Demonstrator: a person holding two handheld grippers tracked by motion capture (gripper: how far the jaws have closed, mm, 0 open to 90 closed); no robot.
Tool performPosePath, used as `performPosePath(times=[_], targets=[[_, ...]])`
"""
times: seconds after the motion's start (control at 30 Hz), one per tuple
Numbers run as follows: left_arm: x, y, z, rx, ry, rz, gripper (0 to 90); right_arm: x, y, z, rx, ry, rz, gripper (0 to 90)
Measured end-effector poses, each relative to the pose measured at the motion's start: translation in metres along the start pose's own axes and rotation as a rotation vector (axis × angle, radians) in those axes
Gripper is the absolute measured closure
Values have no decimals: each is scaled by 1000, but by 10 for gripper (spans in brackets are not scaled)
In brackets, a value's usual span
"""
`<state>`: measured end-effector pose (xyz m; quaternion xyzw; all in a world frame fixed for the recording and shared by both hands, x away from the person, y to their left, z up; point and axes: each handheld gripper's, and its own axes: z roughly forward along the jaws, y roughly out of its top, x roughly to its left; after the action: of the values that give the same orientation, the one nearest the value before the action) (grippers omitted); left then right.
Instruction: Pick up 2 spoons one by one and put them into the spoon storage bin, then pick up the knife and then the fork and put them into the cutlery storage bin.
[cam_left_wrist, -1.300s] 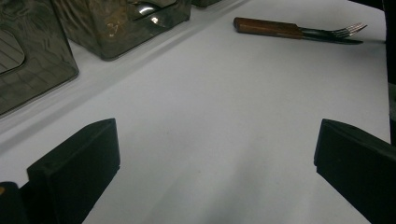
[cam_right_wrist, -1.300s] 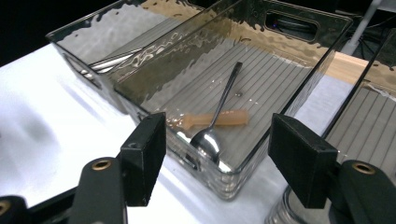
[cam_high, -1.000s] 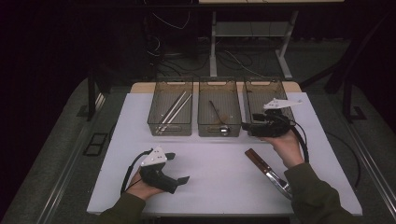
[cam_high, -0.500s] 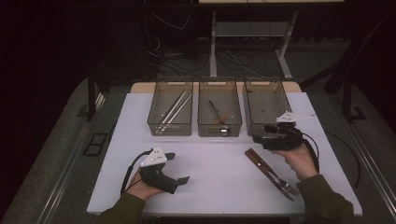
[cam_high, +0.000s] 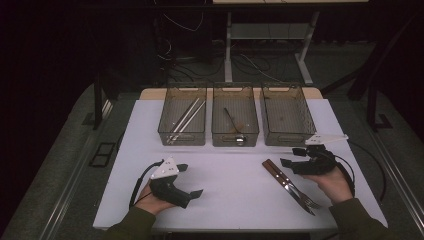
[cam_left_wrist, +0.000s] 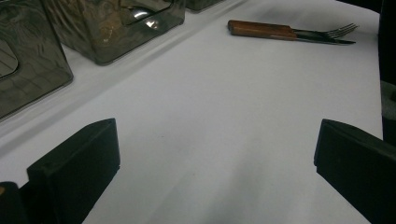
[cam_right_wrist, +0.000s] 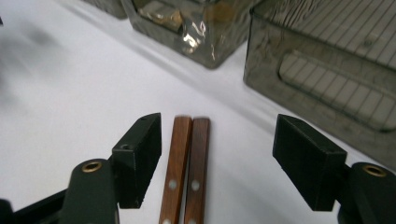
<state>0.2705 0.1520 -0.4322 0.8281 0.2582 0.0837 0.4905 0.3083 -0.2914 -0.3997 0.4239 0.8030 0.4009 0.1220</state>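
Observation:
A knife and a fork (cam_high: 288, 182) with wooden handles lie side by side on the white table (cam_high: 230, 180), right of centre. In the right gripper view the two handles (cam_right_wrist: 187, 164) lie between the jaws, nearer the left one, and neither pad touches them. My right gripper (cam_high: 292, 157) stands open, low over the handle ends. My left gripper (cam_high: 190, 180) rests at the front left with its jaws wide open and nothing between them. The left gripper view (cam_left_wrist: 215, 172) has bare table between its jaws and the knife and fork (cam_left_wrist: 289, 31) farther off.
Three smoky clear bins stand in a row at the back of the table. The left bin (cam_high: 166, 131) holds long metal sticks, the middle bin (cam_high: 217, 131) a spoon, and the right bin (cam_high: 268, 131) looks empty. The right bin's wall (cam_right_wrist: 322, 74) is close ahead of my right gripper.
My right gripper has come back from over the right bin toward the person and down to the knife and fork handles. The left gripper has stayed put.

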Motion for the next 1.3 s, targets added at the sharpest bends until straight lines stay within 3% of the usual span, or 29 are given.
performPosePath(times=[0.23, 0.57, 0.97, 1.3], targets=[[-1, 0, 0, -7, -2, 0, 0, 0, -14, -7, 26, 10, 4, 350], [0, 0, 0, -4, 0, 1, 0, 7, -28, -10, 80, 27, 6, 544], [0, 0, 0, -1, 2, 1, 0, 8, -37, 2, 168, 22, -21, 673], [-1, 0, 1, -1, 2, 0, 0, 10, -39, 14, 212, 2, -55, 718]])
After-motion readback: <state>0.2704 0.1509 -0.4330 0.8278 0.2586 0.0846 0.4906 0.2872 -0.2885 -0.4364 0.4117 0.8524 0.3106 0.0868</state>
